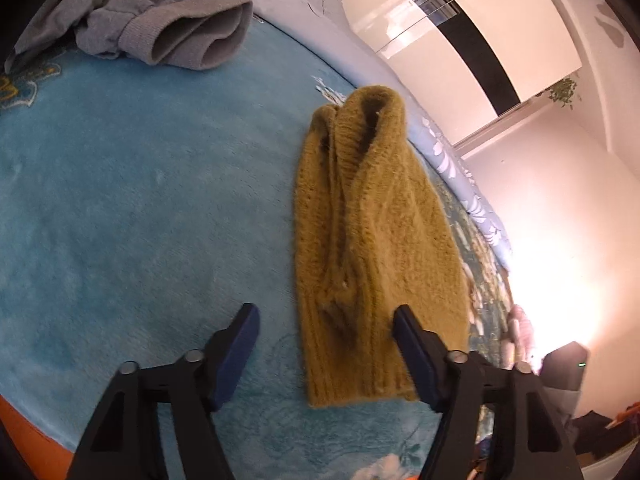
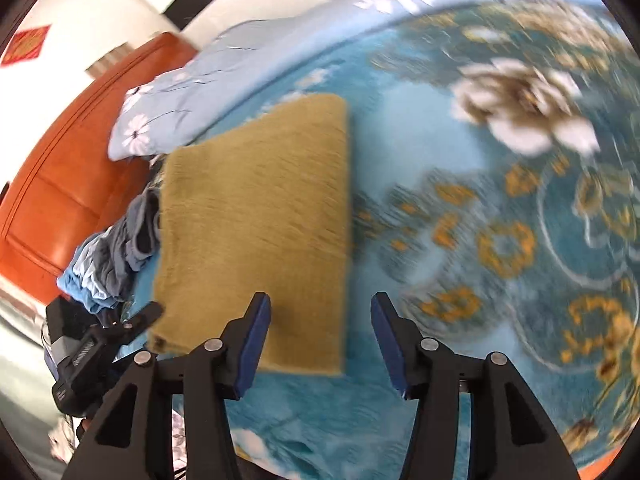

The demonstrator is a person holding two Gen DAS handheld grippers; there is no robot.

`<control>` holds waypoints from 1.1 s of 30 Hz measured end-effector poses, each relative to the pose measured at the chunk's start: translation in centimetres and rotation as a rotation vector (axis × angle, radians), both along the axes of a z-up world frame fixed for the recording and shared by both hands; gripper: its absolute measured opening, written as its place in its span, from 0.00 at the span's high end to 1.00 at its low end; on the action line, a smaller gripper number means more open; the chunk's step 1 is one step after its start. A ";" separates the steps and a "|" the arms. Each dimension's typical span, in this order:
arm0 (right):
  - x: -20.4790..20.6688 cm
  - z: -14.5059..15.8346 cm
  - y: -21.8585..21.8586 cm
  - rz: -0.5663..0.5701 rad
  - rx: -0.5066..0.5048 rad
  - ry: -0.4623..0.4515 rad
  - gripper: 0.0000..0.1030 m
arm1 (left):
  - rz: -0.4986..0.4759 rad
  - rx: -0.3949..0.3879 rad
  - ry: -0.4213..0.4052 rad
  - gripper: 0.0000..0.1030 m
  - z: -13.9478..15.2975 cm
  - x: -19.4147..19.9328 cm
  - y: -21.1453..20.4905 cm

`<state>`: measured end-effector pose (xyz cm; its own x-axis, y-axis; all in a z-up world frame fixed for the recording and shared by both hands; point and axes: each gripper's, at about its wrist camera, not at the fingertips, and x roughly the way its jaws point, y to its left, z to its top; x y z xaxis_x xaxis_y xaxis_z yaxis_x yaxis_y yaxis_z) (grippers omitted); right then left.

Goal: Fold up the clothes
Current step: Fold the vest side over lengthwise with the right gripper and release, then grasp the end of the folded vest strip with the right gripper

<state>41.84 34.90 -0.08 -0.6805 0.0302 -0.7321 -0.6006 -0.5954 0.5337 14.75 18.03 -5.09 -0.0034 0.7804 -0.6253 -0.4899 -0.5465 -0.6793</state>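
Note:
A mustard-yellow knit sweater lies folded into a long narrow strip on the blue plush blanket, collar at the far end. My left gripper is open and empty, hovering over the sweater's near hem. In the right wrist view the same sweater lies flat as a rectangle. My right gripper is open and empty, above its near right corner. The left gripper shows at the sweater's left edge in that view.
A crumpled grey sweatshirt lies at the far left of the blanket. A pile of blue-grey clothes and a floral pillow lie by the orange headboard. The blanket's floral pattern spreads to the right.

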 end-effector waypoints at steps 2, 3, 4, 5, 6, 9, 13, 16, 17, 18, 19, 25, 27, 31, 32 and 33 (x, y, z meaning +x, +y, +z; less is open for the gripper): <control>0.7 -0.8 0.5 -0.011 -0.057 0.029 0.48 | -0.009 -0.012 -0.004 0.54 0.1 0.4 0.3; 0.9 -1.1 0.7 -0.015 -0.077 0.041 0.47 | -0.013 -0.003 -0.004 0.67 0.2 0.5 0.4; 0.9 -1.3 0.8 -0.017 -0.086 0.049 0.47 | -0.019 0.020 -0.013 0.87 0.3 0.7 0.4; 0.9 -1.4 0.9 -0.017 -0.092 0.055 0.47 | -0.023 0.041 -0.021 0.89 0.4 0.9 0.4; 1.0 -1.4 1.0 -0.016 -0.095 0.060 0.47 | -0.019 0.046 -0.022 0.89 0.5 1.0 0.3; 1.4 -1.4 1.3 -0.008 -0.109 0.074 0.47 | -0.011 0.001 0.002 0.89 0.2 1.1 0.2; 0.7 -1.3 1.5 -0.001 -0.119 0.088 0.47 | -0.004 -0.018 -0.017 0.89 -0.9 1.4 0.0; 0.5 -1.4 1.4 0.012 -0.116 0.090 0.47 | -0.014 -0.025 0.010 0.87 -0.6 1.7 0.5; 0.2 -1.4 1.4 0.021 -0.118 0.095 0.47 | -0.013 -0.016 0.007 0.85 -0.6 1.6 0.5; 0.0 -1.4 1.4 0.030 -0.121 0.100 0.47 | -0.013 -0.007 0.004 0.86 -0.6 1.6 0.4; -0.2 -1.5 1.3 0.040 -0.124 0.107 0.47 | -0.012 0.002 0.000 0.85 -0.6 1.5 0.4; -1.4 -2.5 1.1 0.071 -0.170 0.176 0.44 | -0.012 -0.002 -0.006 0.85 -1.0 1.2 -0.5; -2.2 -2.5 0.9 0.074 -0.169 0.188 0.44 | -0.011 -0.008 -0.006 0.85 -1.0 1.2 -1.5; -2.8 -2.5 0.9 0.072 -0.196 0.224 0.44 | 0.000 -0.006 -0.025 0.81 -1.0 1.0 -1.9; -2.8 -2.5 0.9 0.077 -0.204 0.238 0.44 | 0.002 -0.005 -0.030 0.80 -1.0 0.9 -2.0; -2.8 -2.5 1.0 0.081 -0.212 0.252 0.45 | 0.005 -0.005 -0.035 0.78 -0.9 0.9 -2.1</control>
<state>39.03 35.87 -2.56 -0.8349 -0.1660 -0.5248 -0.3896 -0.4954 0.7764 15.63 15.89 -6.04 0.0144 0.7775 -0.6287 -0.4634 -0.5520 -0.6932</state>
